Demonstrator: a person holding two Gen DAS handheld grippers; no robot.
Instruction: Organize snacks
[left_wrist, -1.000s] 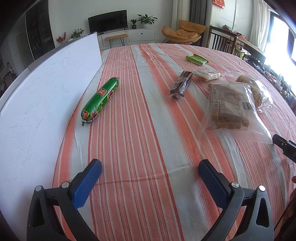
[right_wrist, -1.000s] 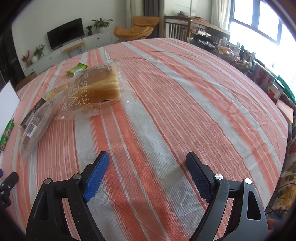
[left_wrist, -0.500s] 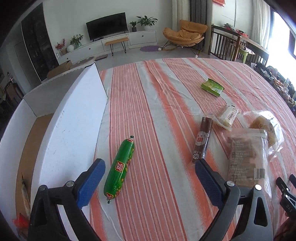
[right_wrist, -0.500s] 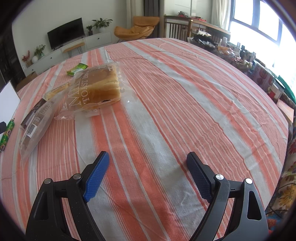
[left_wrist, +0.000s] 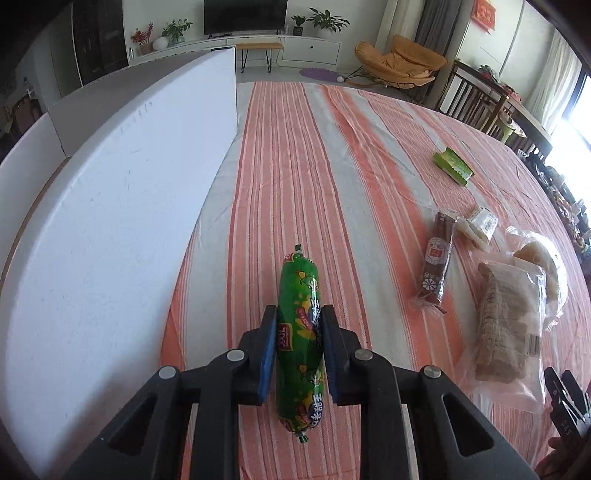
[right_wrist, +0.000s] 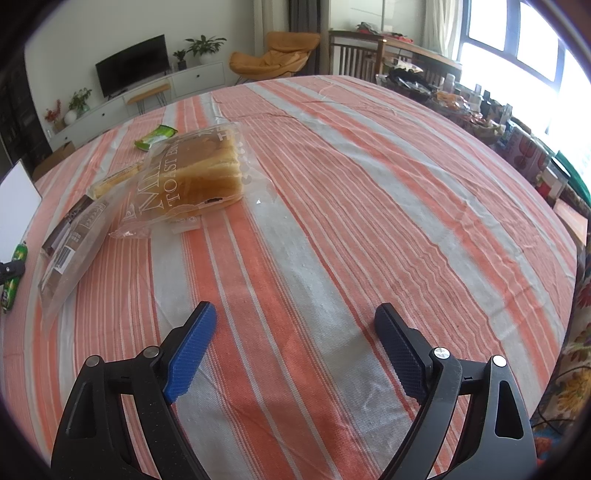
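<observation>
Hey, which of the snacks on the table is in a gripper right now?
The green sausage: the left gripper is closing on its middle. The brown bar, toast bag and other packets lie untouched on the cloth.

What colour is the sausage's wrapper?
Green, with red and yellow print; the sausage shows best in the left wrist view.

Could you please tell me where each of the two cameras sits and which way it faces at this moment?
Left wrist: on the left gripper, looking down along its closing jaws, the green sausage between the pads, white box at left.
Right wrist: on the right gripper, jaws open over bare striped tablecloth, toast bread bag beyond.
Shared: sausage, bread bag, green packet, television wall.
</observation>
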